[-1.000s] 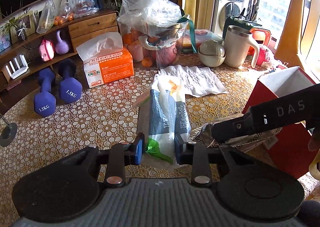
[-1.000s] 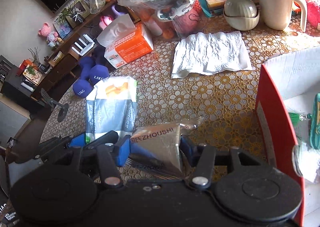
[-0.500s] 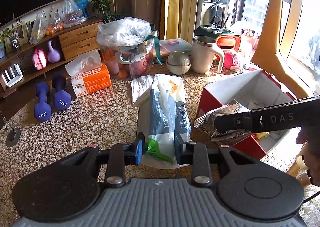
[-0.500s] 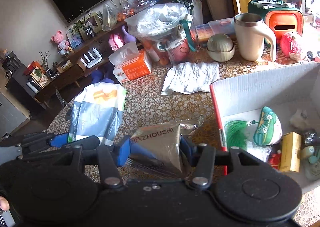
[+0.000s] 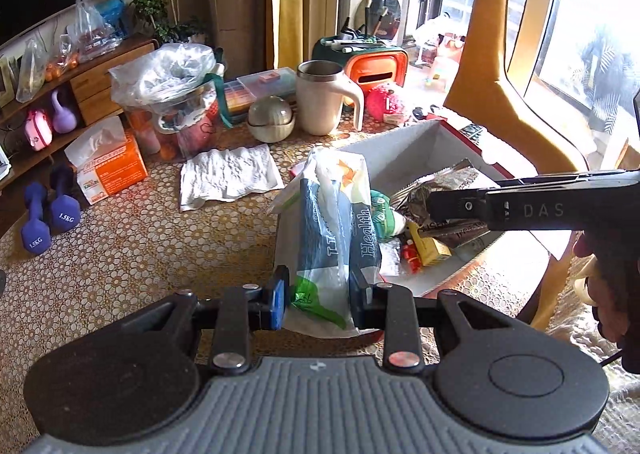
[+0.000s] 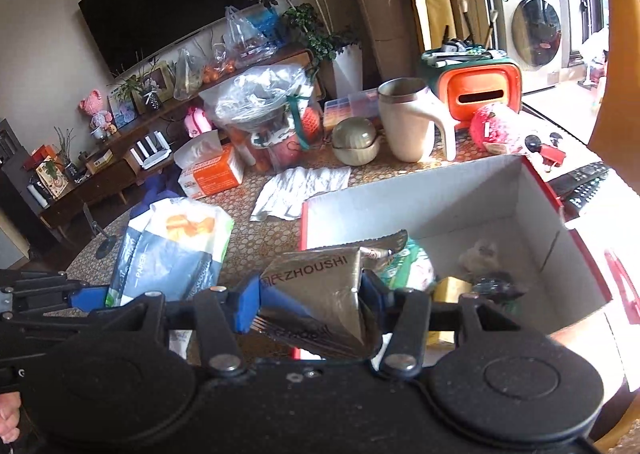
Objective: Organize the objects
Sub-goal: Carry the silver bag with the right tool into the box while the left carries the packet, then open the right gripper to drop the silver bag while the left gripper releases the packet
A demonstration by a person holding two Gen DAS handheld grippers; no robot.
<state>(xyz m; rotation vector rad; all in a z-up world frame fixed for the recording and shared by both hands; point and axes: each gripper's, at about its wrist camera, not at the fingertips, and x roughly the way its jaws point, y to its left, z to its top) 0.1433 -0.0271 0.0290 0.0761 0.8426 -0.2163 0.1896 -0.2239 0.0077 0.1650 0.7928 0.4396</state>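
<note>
while left gripper (image 5: 318, 294) clamps tissue pack (image 5: 336, 230), foil pouch (image 6: 320, 286) seemingly overhangs red box (image 6: 440, 210).

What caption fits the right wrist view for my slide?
Right claw holds a silver ZHOUSHI packet over the red box; left claw carries a tissue pack alongside.

The left gripper (image 5: 318, 294) points forward, its jaws pressed in against a tissue pack (image 5: 336, 238) lifted off the table. The right gripper (image 6: 308, 302) reaches in over the red box (image 6: 440, 210), its jaws squeezed onto a silver foil packet (image 6: 320, 286), with the person's hand (image 5: 608, 282) on its handle.
</note>
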